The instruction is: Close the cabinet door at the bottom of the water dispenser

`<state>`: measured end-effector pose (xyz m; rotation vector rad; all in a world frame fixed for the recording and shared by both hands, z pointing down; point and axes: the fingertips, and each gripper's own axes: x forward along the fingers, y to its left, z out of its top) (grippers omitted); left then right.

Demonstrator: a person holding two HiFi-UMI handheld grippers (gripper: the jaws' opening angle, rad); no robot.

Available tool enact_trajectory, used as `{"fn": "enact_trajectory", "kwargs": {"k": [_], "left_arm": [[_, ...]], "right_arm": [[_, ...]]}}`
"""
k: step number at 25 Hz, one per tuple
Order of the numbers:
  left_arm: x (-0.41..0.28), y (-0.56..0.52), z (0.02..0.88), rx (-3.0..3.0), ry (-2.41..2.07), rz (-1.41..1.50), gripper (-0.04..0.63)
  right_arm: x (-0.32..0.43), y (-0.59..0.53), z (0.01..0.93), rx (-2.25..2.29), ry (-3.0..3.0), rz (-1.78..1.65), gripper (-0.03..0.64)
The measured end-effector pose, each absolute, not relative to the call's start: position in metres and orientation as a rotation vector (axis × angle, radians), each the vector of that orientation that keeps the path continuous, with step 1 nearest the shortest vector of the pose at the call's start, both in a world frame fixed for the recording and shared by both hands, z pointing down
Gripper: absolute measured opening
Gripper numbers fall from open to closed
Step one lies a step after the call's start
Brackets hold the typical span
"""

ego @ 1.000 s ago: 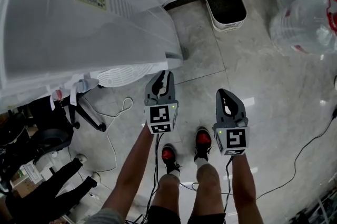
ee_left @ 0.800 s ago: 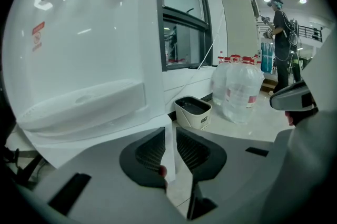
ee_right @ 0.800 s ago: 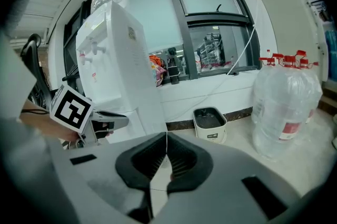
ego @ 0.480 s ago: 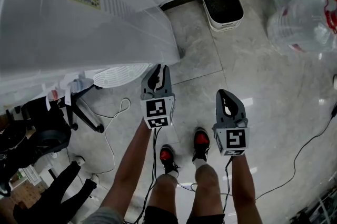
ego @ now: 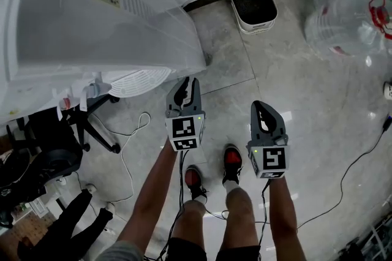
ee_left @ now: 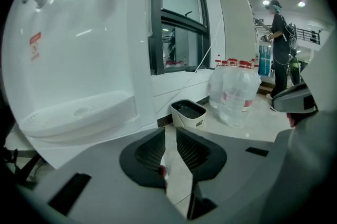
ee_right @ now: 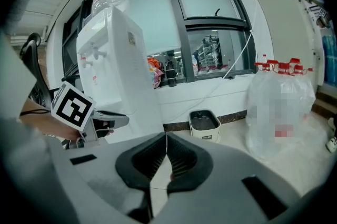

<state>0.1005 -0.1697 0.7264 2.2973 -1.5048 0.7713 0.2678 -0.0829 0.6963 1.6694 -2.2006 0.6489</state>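
Water dispenser (ego: 104, 33): ahead and left. Its cabinet door sits low, beneath the drip tray (ego: 139, 81), and cannot be seen. Left tool (ego: 184, 87): nearer, just beside the tray, jaws slightly apart, empty. Right tool (ego: 265, 111): clenched, empty, farther right.

The head camera looked steeply down past the person's arms (ego: 153, 192) to the floor (ego: 306, 100). Cameras on the left gripper (ego: 184, 84) and right gripper (ego: 261, 109) sat low behind their jaws, facing the window wall (ee_right: 210, 23), the left nearest the water dispenser (ego: 92, 27). All three views shared that dispenser, the bin (ego: 251, 3) and water bottles (ego: 346, 8).
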Motion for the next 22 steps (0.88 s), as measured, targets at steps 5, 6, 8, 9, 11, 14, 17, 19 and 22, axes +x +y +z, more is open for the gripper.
{"fn": "enact_trajectory", "kwargs": {"k": [5,6,8,9,11,14,17,19,22], "left_arm": [[0.102,-0.152,0.694,2.296,-1.489,0.764,0.084],[0.102,-0.148,0.685,2.298,-1.488,0.761,0.084],[0.101,-0.139,0.666,2.297,-1.481,0.76,0.084],[0.101,-0.135,0.656,2.299,-1.479,0.757,0.084],[0.101,-0.13,0.632,2.313,-1.484,0.736,0.084],[0.098,-0.122,0.598,2.323,-1.486,0.724,0.084],[0.093,-0.115,0.562,2.336,-1.503,0.701,0.084],[0.088,-0.11,0.539,2.34,-1.52,0.69,0.084],[0.079,-0.105,0.507,2.334,-1.55,0.665,0.084]], "right_arm": [[0.265,-0.076,0.664,1.659,-2.206,0.636,0.02],[0.263,-0.074,0.655,1.652,-2.206,0.636,0.02],[0.262,-0.073,0.635,1.652,-2.216,0.622,0.02],[0.261,-0.073,0.624,1.654,-2.223,0.613,0.02],[0.257,-0.072,0.603,1.648,-2.235,0.6,0.02],[0.251,-0.072,0.571,1.642,-2.252,0.577,0.02],[0.245,-0.07,0.54,1.637,-2.271,0.559,0.02],[0.24,-0.068,0.519,1.631,-2.285,0.547,0.02],[0.231,-0.068,0.489,1.621,-2.307,0.531,0.02]]}}
